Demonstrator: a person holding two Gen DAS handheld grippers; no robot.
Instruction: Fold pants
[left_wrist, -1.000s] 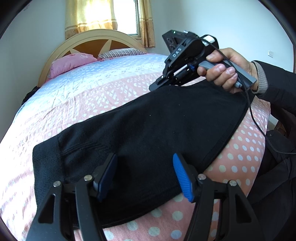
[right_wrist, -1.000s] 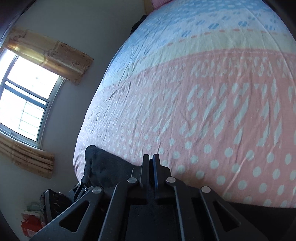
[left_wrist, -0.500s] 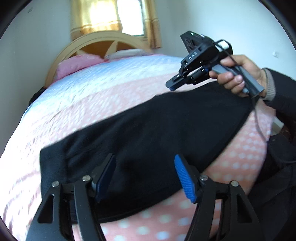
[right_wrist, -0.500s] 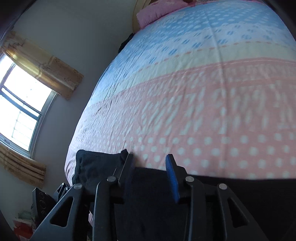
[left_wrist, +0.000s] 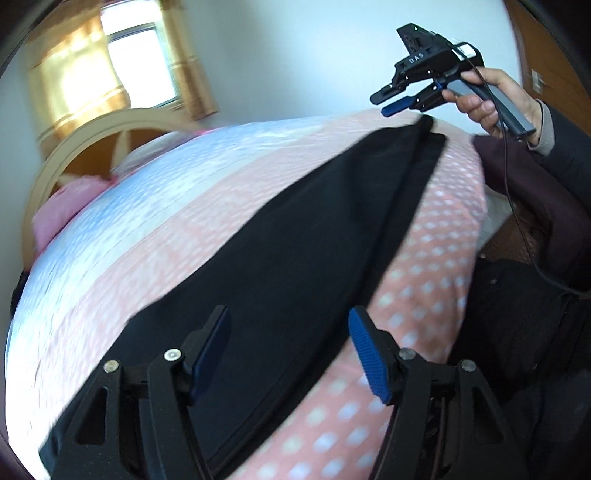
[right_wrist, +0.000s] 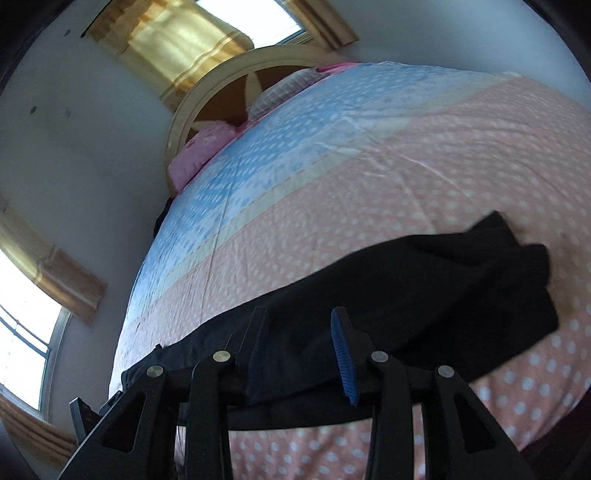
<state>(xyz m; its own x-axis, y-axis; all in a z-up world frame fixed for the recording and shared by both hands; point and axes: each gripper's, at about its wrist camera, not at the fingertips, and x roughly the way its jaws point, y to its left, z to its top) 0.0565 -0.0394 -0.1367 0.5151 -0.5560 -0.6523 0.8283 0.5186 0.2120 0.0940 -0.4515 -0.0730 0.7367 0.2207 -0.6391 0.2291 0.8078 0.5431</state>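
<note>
Black pants (left_wrist: 295, 258) lie folded in a long band along the near edge of a bed (left_wrist: 155, 229). My left gripper (left_wrist: 288, 339) is open and empty, just above one end of the pants. My right gripper (right_wrist: 299, 339) is open and empty, raised above the other end of the pants (right_wrist: 424, 288). In the left wrist view the right gripper (left_wrist: 391, 103) hangs open in the air above the far tip of the pants, apart from the cloth.
The bed has a pink dotted and blue cover, with a round wooden headboard (right_wrist: 221, 92) and pink pillows (right_wrist: 199, 151) at the far end. Curtained windows (right_wrist: 207, 33) are behind. The person's dark-clothed body (left_wrist: 535, 295) stands at the bed's edge.
My right gripper opened, let go of the pants and rose off the bed. Both cameras swung; the left gripper stayed open over its end.
</note>
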